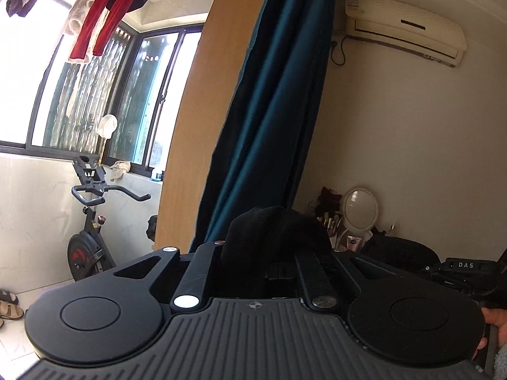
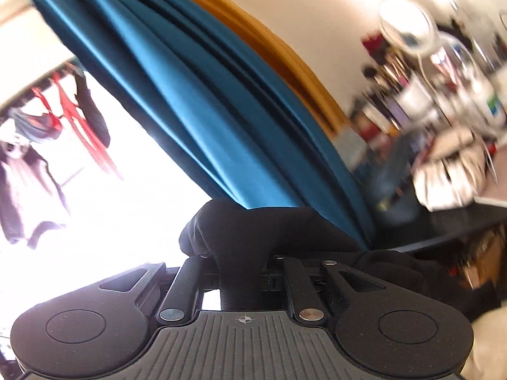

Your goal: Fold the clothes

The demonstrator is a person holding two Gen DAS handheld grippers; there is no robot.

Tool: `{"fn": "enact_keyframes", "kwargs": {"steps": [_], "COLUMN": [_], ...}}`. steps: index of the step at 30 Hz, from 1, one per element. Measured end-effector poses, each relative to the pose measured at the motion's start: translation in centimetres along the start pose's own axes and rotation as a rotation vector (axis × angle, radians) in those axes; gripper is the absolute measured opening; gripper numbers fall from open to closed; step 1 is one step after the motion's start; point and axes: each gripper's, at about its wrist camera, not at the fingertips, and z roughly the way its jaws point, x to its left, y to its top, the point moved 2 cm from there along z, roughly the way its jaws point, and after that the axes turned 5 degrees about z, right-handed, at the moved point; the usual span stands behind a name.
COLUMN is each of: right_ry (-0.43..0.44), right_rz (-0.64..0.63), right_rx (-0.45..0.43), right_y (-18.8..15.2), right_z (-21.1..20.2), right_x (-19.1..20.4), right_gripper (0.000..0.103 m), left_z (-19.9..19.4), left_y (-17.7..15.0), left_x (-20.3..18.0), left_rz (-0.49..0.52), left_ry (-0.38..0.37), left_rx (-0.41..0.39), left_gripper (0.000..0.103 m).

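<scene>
Left wrist view: we face a teal curtain (image 1: pixel 272 110) beside a wooden door frame (image 1: pixel 202 110), with an exercise bike (image 1: pixel 88 237) by the window. Our left hand-held gripper (image 1: pixel 269 250) is clamped narrow on a bunched black garment (image 1: pixel 272 237), lifted clear of any surface. In the right wrist view, blurred at the edges, the right hand-held gripper (image 2: pixel 244 262) pinches the same kind of black cloth (image 2: pixel 253 234) in front of the curtain (image 2: pixel 196 95).

We judge the step to be lifting and spreading the garment, so we should keep both grips firm, draw them apart evenly and let the cloth hang straight before laying it down.

A cup of makeup brushes (image 1: pixel 332 224) stands by a round mirror (image 1: pixel 361 209) on the counter.
</scene>
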Motion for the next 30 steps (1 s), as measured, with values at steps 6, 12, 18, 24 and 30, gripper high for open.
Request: {"fn": "enact_keyframes", "kwargs": {"steps": [6,12,18,24,30], "right_ry": [-0.015,-0.097,-0.174,-0.242,-0.296], "right_rz": [-0.063,-0.095,-0.077,-0.06,-0.037], "right_rx": [-0.1,-0.227,-0.307,-0.404,-0.531], "right_y": [0.1,-1.8,-5.6,-8.7,-9.9], "right_z": [-7.2,-14.1,-20.4,-28.3,-37.6], "right_x": [6.3,12.8,16.8,19.2,18.7], "right_gripper": [0.01,0.01,0.01,0.01,0.01], "left_z": [-2.1,-3.5,-4.1,-4.0,-3.1], "left_y": [3.2,4.6,3.4,2.9,2.3], "left_x": [0.2,2.0,1.0,-4.3,-12.5], "left_rz": [-0.049,-0.123,-0.184,-0.198,-0.183], "left_ry": [-0.197,-0.362,-0.501,-0.704,-0.862], "left_rx": [-0.119,-0.172,-0.137,-0.089,-0.078], "left_gripper": [0.01,0.01,0.01,0.01,0.01]}}
